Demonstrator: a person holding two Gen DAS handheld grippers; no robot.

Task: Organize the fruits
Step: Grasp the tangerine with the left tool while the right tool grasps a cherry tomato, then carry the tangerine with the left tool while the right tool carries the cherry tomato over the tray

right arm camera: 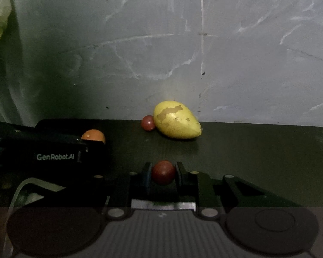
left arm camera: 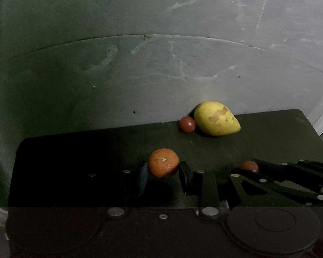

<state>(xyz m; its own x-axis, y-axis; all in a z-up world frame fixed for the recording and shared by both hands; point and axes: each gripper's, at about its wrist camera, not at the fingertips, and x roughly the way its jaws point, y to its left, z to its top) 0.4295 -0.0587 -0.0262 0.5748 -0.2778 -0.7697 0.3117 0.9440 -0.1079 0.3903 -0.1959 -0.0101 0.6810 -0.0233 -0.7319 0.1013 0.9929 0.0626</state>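
So the left gripper (left arm camera: 163,172) has the orange (left arm camera: 163,162) pinched snug between its two pads, sitting right at the fingertips, and the right gripper (right arm camera: 163,173) is doing the same with a small dark red fruit (right arm camera: 163,172), both low over the dark table (right arm camera: 258,150). Back by the wall (right arm camera: 161,43) the yellow mango (right arm camera: 176,120) lies on its side, long axis running left-right with the pointy end aimed right, and another small red fruit (right arm camera: 148,123) is touching its blunt left end.

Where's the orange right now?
The orange sits between the left gripper fingers, near the dark table's front, left of the right gripper.
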